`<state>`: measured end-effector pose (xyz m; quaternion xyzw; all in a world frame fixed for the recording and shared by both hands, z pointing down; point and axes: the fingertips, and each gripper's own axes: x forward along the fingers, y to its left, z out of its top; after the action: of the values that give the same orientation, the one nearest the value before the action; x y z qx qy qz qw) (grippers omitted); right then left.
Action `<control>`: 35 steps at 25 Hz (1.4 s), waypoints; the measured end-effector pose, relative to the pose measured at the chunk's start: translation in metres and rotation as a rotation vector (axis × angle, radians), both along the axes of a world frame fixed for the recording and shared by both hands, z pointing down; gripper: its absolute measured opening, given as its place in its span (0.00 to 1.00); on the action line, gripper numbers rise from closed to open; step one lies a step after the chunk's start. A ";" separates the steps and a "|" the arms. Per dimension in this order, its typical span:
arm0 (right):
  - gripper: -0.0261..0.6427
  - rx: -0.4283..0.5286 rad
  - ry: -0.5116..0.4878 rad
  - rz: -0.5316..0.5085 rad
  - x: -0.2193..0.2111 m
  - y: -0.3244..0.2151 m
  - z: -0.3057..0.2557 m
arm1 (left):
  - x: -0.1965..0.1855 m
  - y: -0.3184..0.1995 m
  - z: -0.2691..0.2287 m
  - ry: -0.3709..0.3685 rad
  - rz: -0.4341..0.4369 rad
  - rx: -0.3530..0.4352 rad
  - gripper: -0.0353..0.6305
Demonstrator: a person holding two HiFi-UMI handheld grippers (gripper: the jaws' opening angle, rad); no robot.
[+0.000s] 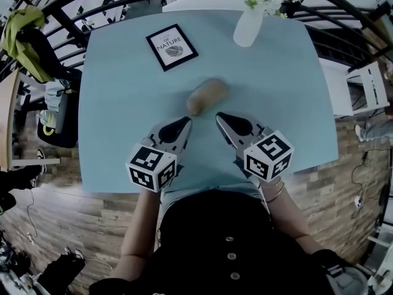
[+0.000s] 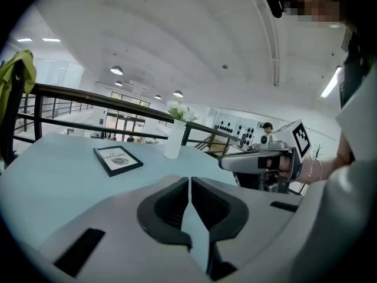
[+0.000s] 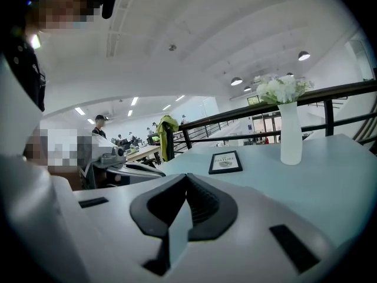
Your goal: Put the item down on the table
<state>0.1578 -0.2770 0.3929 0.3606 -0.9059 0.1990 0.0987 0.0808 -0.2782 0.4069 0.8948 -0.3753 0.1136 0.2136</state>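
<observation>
A brown oblong item (image 1: pixel 207 96) lies on the light blue table (image 1: pixel 123 115), just beyond both grippers and touching neither. My left gripper (image 1: pixel 185 123) hovers to its near left, jaws pressed together with nothing between them (image 2: pixel 189 183). To the item's near right, my right gripper (image 1: pixel 219 116) is also shut and empty (image 3: pixel 187 179). Neither gripper view shows the item. Each gripper appears in the other's view: the right gripper (image 2: pixel 259 161) and the left gripper (image 3: pixel 126 168).
A black-framed print (image 1: pixel 172 47) lies at the back left of the table. A white vase (image 1: pixel 248 27) with white flowers stands at the back middle. A dark railing (image 1: pixel 73 5) curves behind the table. A green garment (image 1: pixel 21 29) hangs at far left.
</observation>
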 end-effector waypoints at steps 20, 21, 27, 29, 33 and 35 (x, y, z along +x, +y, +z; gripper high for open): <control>0.05 -0.052 0.004 -0.056 -0.013 0.022 0.021 | 0.011 0.017 0.036 -0.073 0.063 -0.112 0.08; 0.05 -0.054 0.006 -0.054 -0.012 0.022 0.022 | 0.011 0.017 0.036 -0.074 0.064 -0.113 0.08; 0.05 -0.060 0.008 -0.043 -0.009 0.021 0.023 | 0.017 0.019 0.038 -0.065 0.072 -0.123 0.08; 0.05 -0.060 0.011 -0.042 -0.009 0.021 0.023 | 0.020 0.019 0.036 -0.053 0.075 -0.124 0.08; 0.05 -0.063 0.009 -0.039 -0.006 0.022 0.024 | 0.025 0.021 0.037 -0.054 0.082 -0.125 0.08; 0.05 -0.064 0.011 -0.037 -0.007 0.022 0.025 | 0.025 0.020 0.038 -0.050 0.082 -0.130 0.08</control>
<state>0.1513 -0.2553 0.4175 0.3413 -0.9051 0.2242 0.1188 0.1057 -0.2586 0.4447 0.8904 -0.3355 0.1687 0.2570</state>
